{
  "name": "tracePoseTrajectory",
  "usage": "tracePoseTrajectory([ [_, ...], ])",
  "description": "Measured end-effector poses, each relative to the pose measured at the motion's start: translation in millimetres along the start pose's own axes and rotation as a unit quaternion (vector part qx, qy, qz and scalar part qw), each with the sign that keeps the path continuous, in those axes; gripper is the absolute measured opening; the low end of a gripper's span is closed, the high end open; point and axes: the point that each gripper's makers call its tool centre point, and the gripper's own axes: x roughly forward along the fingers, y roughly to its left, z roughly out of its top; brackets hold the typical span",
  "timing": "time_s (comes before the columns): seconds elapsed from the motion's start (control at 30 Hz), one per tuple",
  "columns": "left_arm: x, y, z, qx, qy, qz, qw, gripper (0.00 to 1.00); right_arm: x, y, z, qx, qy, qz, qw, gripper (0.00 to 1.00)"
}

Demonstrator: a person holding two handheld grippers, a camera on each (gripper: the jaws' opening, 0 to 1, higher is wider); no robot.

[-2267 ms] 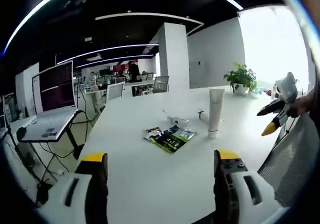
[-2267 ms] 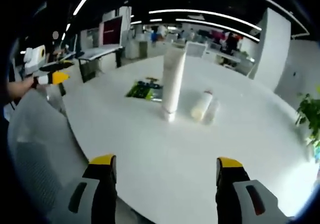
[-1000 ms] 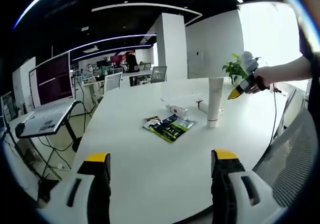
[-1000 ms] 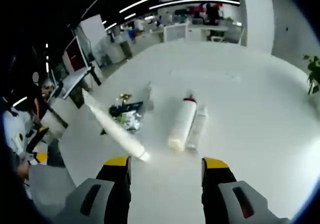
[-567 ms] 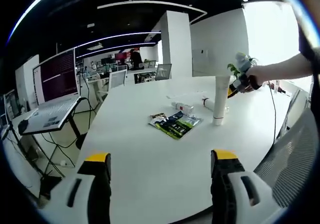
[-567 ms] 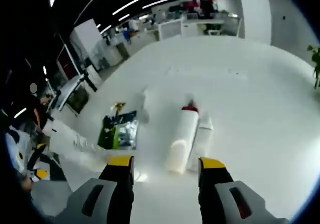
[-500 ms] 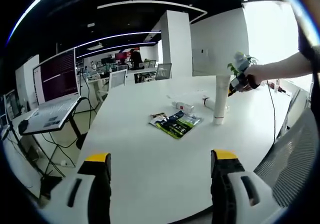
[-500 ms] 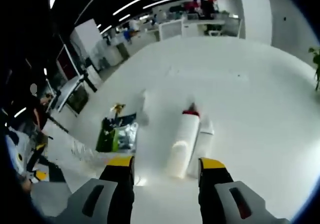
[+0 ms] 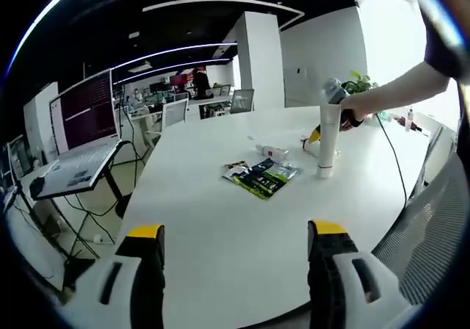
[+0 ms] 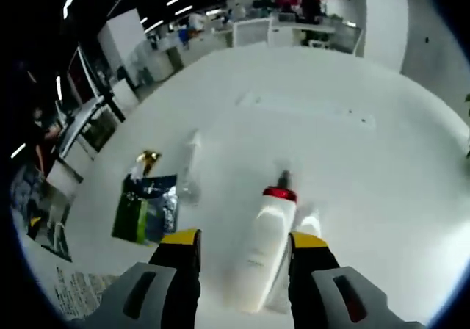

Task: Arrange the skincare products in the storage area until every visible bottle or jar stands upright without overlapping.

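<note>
**Grippers close in on toppled bottle at open-plan office table**

A broad white round table in a dim open-plan office, strip lights overhead, serves as the work surface. A tall white plastic tube stands upright on its cap near the table's far side, with the right gripper reaching in just beside it. In the right gripper view, that gripper hangs over a white plastic bottle with a red collar, which lies on its side between the parted, empty yellow-tipped jaws. A smaller white container lies touching it, and a clear slim bottle rests farther off, beside a green and black foil sachet pack.

The left gripper hovers low over the near edge, jaws spread and holding nothing.

The lying bottle looks light, rigid and smooth, so it may roll or slip; a hold across its mid-body seems safest. Bare tabletop lies open on most sides, though the standing tube could topple if brushed.
</note>
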Motion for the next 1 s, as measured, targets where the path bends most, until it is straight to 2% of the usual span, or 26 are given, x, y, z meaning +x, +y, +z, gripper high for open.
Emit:
tracePoseTrajectory([
  [0.17, 0.3, 1.1, -2.4, 0.003, 0.008, 0.003, 1.0000, 0.75, 8.2, -5.4, -2.7, -0.037, 0.016, -0.014, 0.9991, 0.40],
  [0.37, 1.3, 0.7, -6.4, 0.008, 0.021, 0.004, 0.9997, 0.74, 14.5, -8.7, -4.4, -0.039, 0.022, -0.014, 0.9989, 0.39],
  [0.5, 1.9, 0.7, -9.2, 0.014, 0.031, 0.005, 0.9994, 0.73, 17.6, -12.0, -12.4, -0.057, 0.045, -0.020, 0.9971, 0.39],
  [0.63, 2.0, 1.3, -10.4, 0.010, 0.035, 0.007, 0.9993, 0.73, 22.5, -15.2, -19.9, -0.051, 0.067, -0.014, 0.9964, 0.34],
  [0.67, 1.9, 1.6, -11.3, 0.012, 0.038, 0.009, 0.9992, 0.73, 24.4, -17.8, -21.9, -0.034, 0.074, -0.019, 0.9965, 0.35],
  [0.77, 2.3, 0.8, -12.4, 0.015, 0.042, 0.010, 0.9990, 0.73, 30.8, -17.5, -20.8, -0.031, 0.077, -0.013, 0.9965, 0.37],
  [1.0, 2.5, -0.1, -14.6, 0.022, 0.052, 0.016, 0.9983, 0.73, 38.2, -22.1, -14.2, -0.088, 0.098, -0.033, 0.9907, 0.34],
])
